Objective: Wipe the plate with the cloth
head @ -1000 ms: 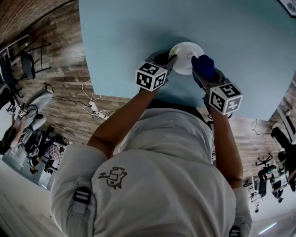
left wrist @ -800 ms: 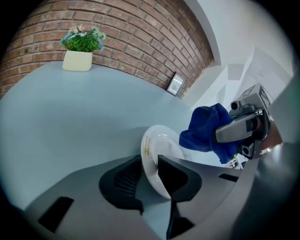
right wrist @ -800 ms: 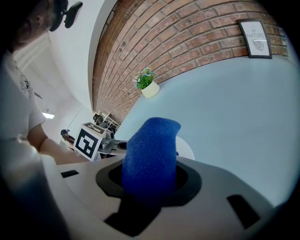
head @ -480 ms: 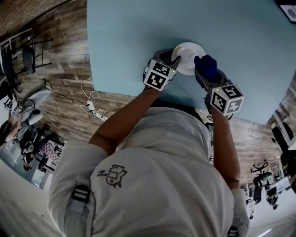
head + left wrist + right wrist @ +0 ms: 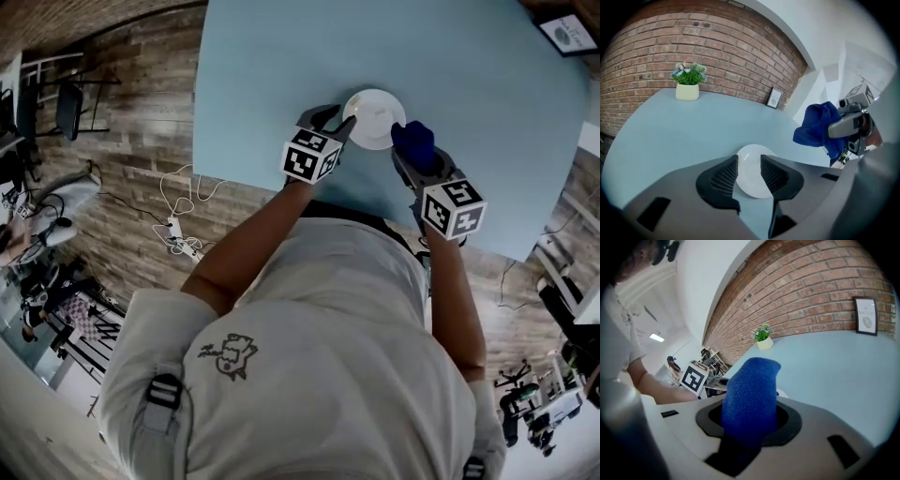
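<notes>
Blue cloth (image 5: 750,399) is clamped in my right gripper (image 5: 417,161), just beside the white plate (image 5: 375,117) on the pale blue table (image 5: 487,94). My left gripper (image 5: 749,161) has just been opening; its jaws stand wide, gripping nothing, at the plate's near rim.
</notes>
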A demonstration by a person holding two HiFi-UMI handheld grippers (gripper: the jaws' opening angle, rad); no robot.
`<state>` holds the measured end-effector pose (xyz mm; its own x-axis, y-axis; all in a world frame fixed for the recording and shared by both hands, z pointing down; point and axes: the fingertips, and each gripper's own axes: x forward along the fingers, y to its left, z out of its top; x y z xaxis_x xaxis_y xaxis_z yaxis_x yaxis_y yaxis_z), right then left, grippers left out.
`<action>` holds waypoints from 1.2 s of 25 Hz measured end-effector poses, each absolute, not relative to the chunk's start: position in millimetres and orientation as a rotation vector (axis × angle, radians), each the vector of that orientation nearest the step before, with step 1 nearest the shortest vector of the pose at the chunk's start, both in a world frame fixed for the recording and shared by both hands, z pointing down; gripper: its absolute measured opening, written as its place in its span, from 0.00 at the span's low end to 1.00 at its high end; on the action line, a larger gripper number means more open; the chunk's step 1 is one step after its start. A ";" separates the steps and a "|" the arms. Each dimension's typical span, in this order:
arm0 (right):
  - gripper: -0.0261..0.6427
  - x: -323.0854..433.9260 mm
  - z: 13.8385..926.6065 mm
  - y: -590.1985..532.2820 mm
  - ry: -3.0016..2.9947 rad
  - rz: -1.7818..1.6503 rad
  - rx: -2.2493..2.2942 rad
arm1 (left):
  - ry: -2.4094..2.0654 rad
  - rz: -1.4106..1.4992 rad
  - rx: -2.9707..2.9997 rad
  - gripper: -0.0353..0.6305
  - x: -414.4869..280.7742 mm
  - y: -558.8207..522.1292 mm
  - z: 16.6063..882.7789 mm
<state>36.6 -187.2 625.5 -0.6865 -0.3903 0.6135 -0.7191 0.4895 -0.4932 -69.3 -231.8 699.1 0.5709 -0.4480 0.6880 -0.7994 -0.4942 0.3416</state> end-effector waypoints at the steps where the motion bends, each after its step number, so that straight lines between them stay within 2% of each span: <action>1: 0.25 35.6 619.4 -184.8 -2.333 1.022 0.912 | -1.003 0.668 2.162 0.26 -69.8 -231.8 689.0; 9: 0.25 35.9 559.2 -148.8 -2.486 0.837 0.880 | -1.087 0.446 2.273 0.24 -63.3 -204.3 592.1; 11: 0.25 37.9 544.3 -139.5 -2.514 0.786 0.881 | -1.108 0.422 2.323 0.09 -62.2 -193.0 569.3; 12: 0.25 39.1 537.5 -136.0 -2.527 0.762 0.879 | -1.117 0.408 2.347 0.06 -61.5 -188.0 557.4; 22: 0.25 46.6 477.0 -99.3 -2.728 0.583 0.920 | -1.135 0.171 2.449 0.06 -49.8 -113.7 461.8; 30: 0.25 50.1 426.9 -67.3 -2.829 0.476 0.999 | -1.197 0.105 2.521 0.06 -62.0 -71.2 411.8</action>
<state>50.1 -67.3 426.9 -0.7788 -0.5946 0.1997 -0.6272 0.7352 -0.2570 -62.0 -71.2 411.8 0.6410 -0.7377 0.2120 -0.7633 -0.5835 0.2773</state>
